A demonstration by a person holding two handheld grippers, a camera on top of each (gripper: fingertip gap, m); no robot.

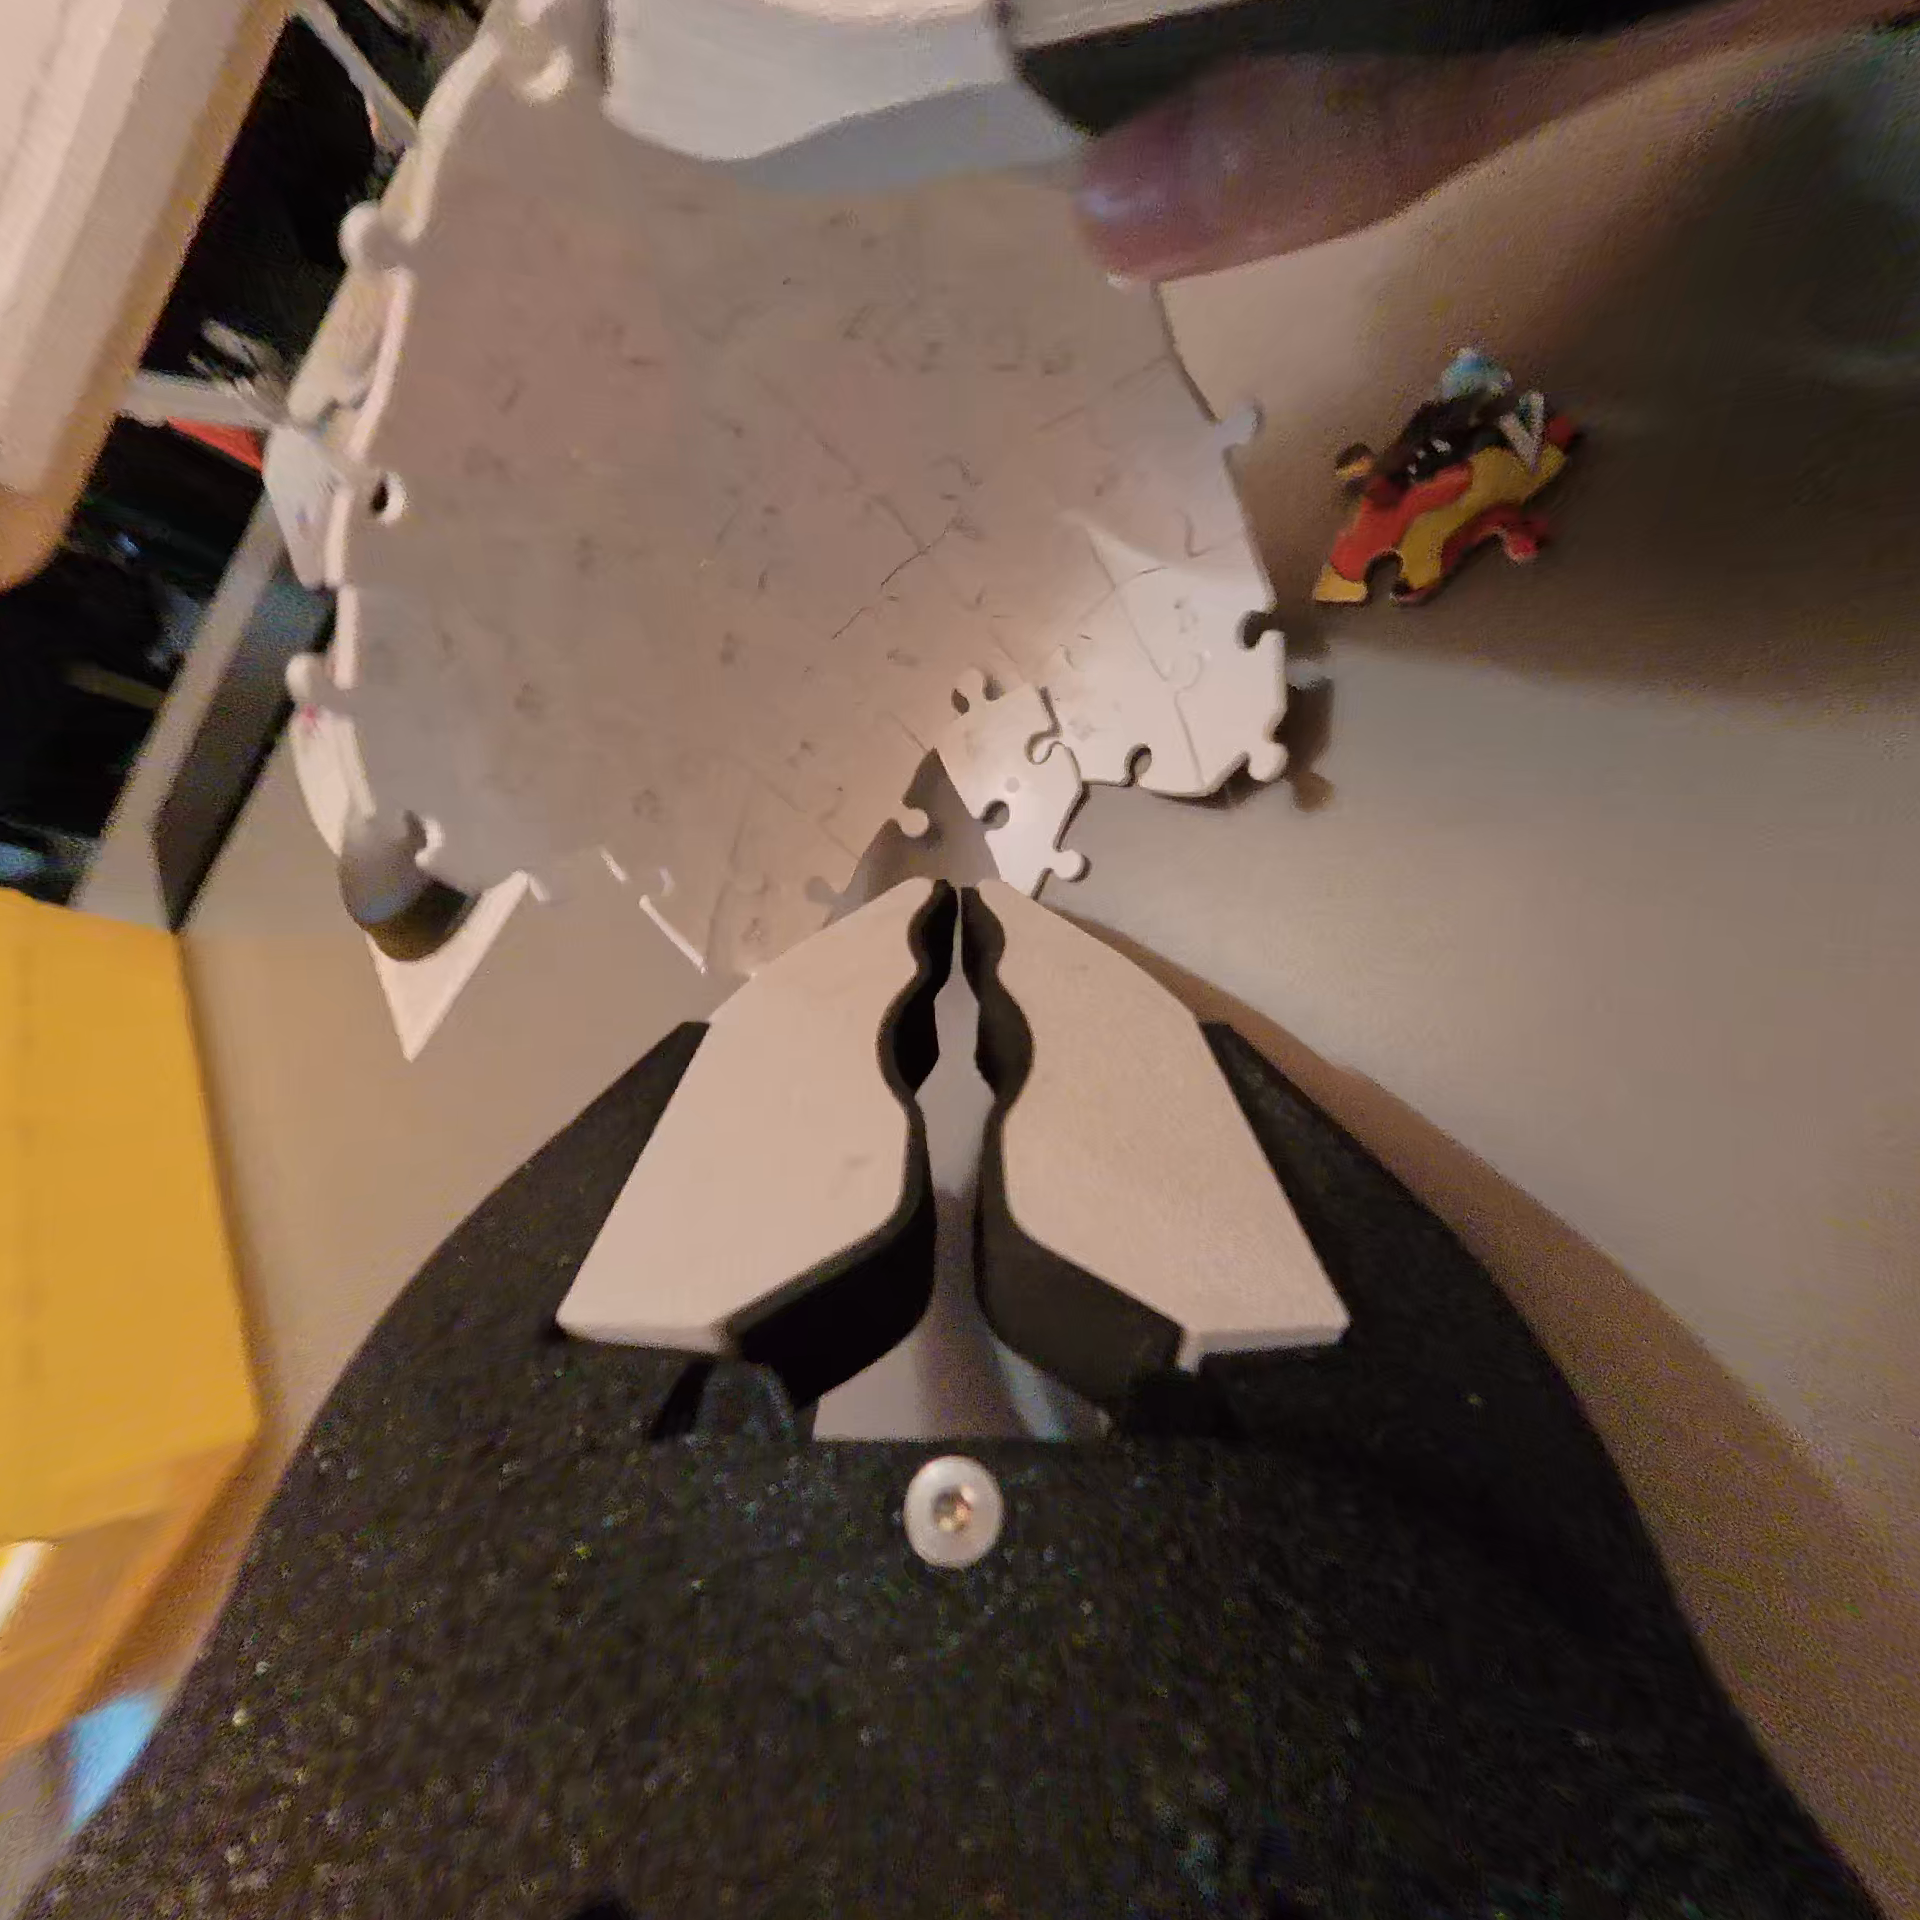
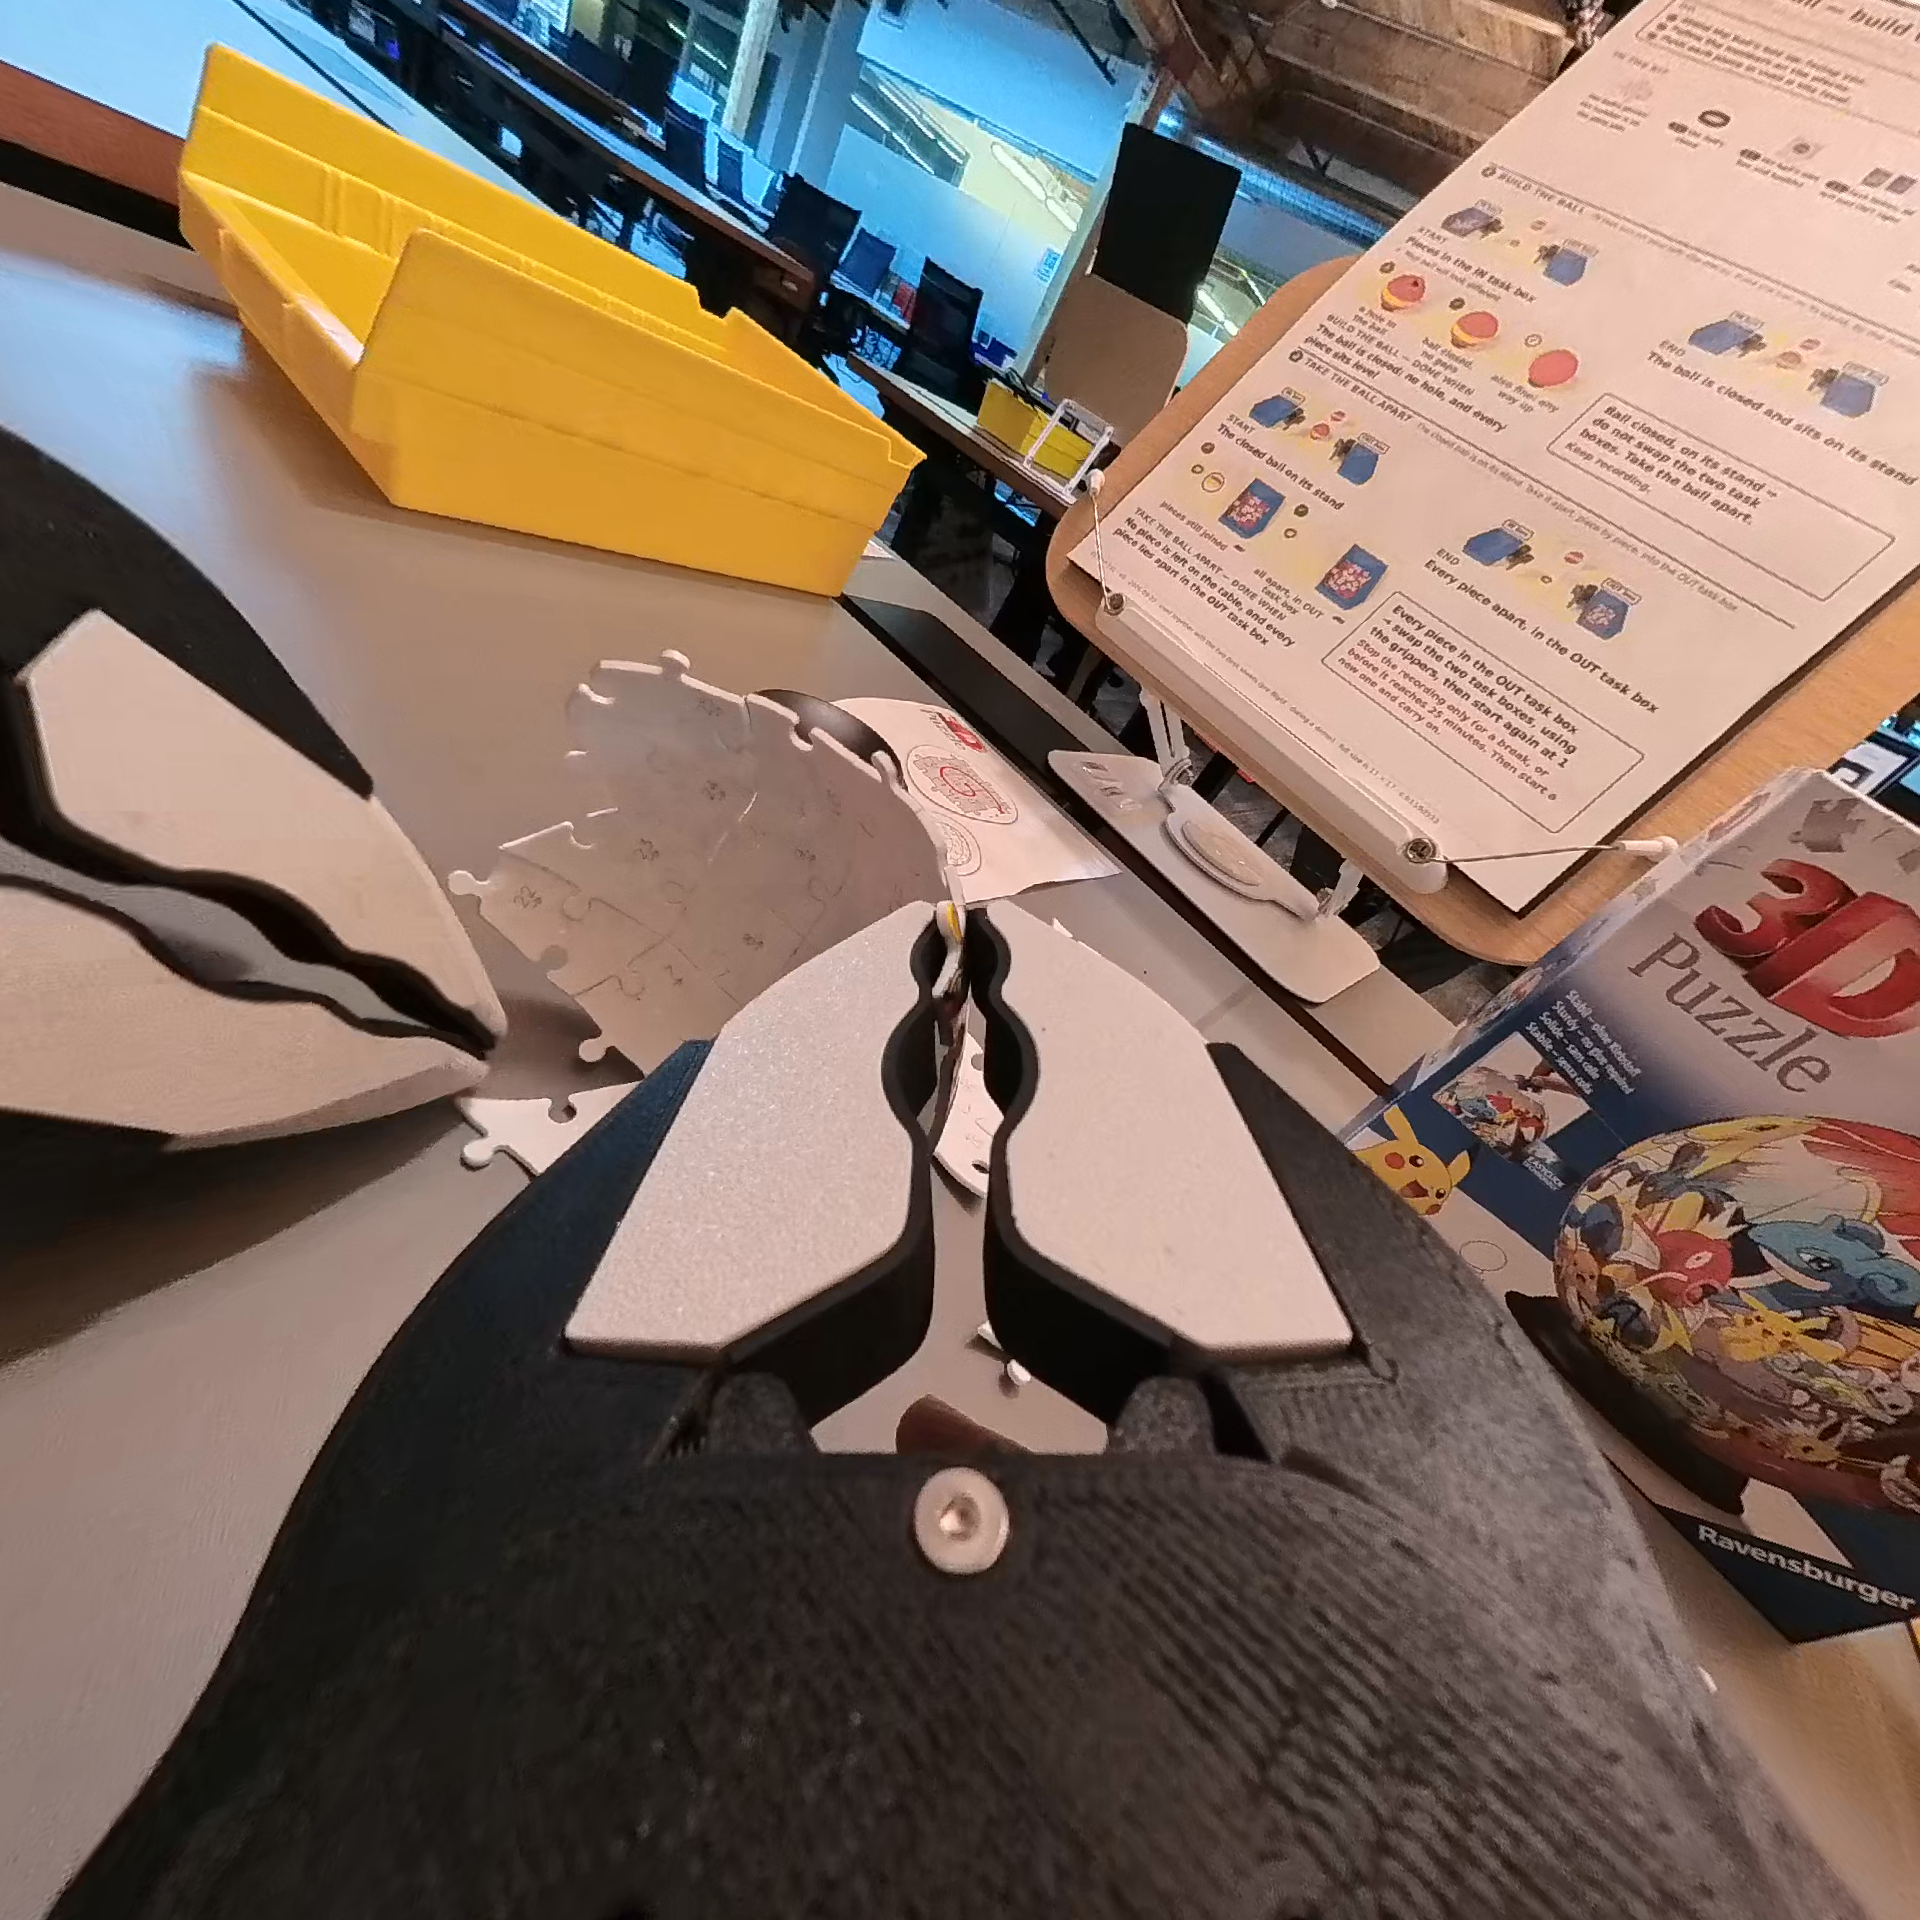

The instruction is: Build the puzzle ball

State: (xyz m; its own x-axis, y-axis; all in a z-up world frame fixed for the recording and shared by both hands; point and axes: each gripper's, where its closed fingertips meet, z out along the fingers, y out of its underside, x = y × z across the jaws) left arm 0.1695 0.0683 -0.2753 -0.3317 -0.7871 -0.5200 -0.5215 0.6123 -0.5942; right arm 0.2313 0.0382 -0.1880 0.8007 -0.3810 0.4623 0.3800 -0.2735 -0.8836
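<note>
My left wrist view is dim and warm-toned, smeared with motion blur past the left gripper [image 1: 958, 899], worst at the frame's edges. My right wrist view is bright and sharp beyond the right gripper [image 2: 961, 925], blue daylight far behind, fisheye bending the margins.

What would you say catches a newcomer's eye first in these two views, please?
Probably the curved grey shell of joined puzzle pieces, inner side showing, filling the left wrist view above the left tool, which is shut on its lower edge. Then the yellow bins at the far left of the table and the colourful puzzle box on the right.
</note>
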